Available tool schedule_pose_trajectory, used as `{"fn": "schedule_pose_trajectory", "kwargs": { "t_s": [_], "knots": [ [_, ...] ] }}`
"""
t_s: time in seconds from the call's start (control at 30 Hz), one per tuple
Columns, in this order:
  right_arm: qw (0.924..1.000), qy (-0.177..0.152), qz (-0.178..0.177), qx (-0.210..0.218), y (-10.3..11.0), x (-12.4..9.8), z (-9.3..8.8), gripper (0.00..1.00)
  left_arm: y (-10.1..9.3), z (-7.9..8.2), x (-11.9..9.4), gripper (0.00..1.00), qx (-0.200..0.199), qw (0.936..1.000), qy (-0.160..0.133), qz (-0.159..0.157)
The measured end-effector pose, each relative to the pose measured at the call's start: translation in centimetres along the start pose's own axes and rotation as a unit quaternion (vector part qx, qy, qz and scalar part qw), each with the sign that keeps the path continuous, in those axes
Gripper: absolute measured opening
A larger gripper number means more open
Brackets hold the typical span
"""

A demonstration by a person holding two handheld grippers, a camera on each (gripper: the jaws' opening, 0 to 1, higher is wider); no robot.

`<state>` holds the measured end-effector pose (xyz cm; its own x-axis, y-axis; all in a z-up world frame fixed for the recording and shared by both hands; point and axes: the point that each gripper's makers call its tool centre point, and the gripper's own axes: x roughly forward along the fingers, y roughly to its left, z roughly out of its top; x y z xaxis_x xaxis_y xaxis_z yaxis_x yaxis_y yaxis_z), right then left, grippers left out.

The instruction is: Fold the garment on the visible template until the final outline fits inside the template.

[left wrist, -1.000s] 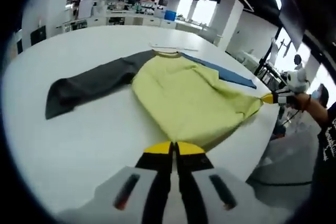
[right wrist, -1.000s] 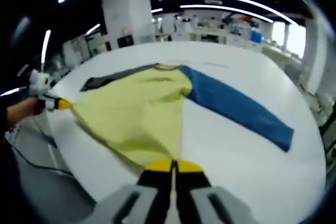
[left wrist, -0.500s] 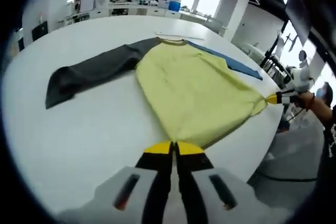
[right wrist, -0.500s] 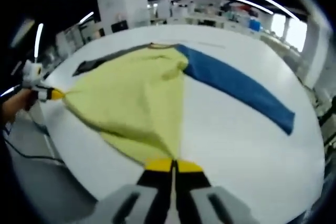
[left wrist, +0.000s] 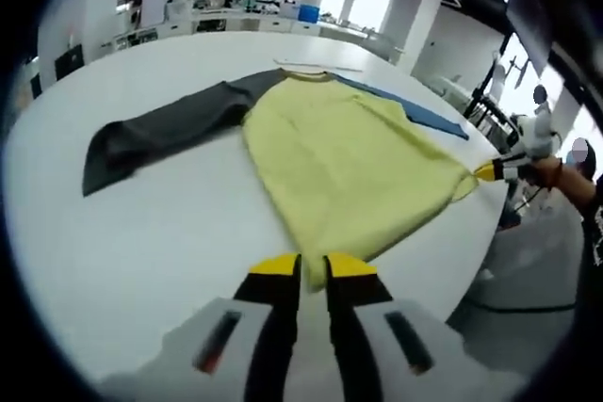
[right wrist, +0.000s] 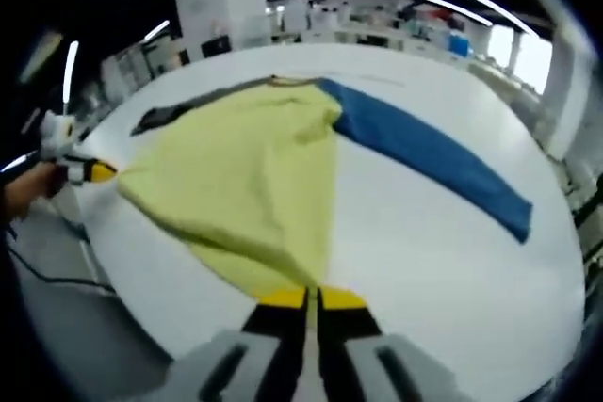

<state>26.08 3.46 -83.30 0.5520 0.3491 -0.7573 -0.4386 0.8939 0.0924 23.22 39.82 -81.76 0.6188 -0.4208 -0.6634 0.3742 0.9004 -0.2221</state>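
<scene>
Left gripper view: the left gripper has its jaws slightly parted at the hem corner of the garment, not pinching it. The yellow body runs lengthwise away across the white table, collar farthest, grey sleeve to one side.

Right gripper view: the right gripper is closed on the other hem corner; the blue sleeve stretches beyond. No writing is readable.

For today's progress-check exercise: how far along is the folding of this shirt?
Done: the long-sleeved shirt lies spread on the white table, with the grey sleeve and blue sleeve both out flat. In hand: the right gripper is shut on one hem corner; the left gripper, fingers slightly parted, has the other corner between them. Left: every fold; nothing is folded yet.
</scene>
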Motion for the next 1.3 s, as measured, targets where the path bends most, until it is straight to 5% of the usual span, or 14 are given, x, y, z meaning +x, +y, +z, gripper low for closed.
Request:
{"fn": "schedule_pose_trajectory", "kwargs": {
  "t_s": [0.2,0.43,0.77,0.9,1.3],
  "knots": [
    [0.9998,-0.015,0.015,-0.001,0.5,-0.5,1.0,0.25,-1.1,-0.3,-0.3,0.22,0.057,0.9981,-0.002,-0.023],
    [0.9992,-0.016,0.037,0.006,1.5,-0.2,1.0,0.36,-0.3,-1.5,0.2,0.20,0.110,0.9936,0.017,-0.018],
    [0.9994,0.009,0.019,0.026,0.9,-0.4,-0.8,0.30,-0.4,-1.8,1.4,0.08,0.150,0.9884,0.015,-0.021],
    [0.9993,0.013,0.013,0.032,0.9,-0.5,-1.3,0.29,-0.4,-1.2,1.4,0.00,0.155,0.9878,0.005,-0.020],
    [0.9991,0.012,0.008,0.039,0.7,-0.6,-1.5,0.27,-1.9,3.4,1.3,0.00,0.148,0.9877,-0.037,-0.036]
  ]
}}
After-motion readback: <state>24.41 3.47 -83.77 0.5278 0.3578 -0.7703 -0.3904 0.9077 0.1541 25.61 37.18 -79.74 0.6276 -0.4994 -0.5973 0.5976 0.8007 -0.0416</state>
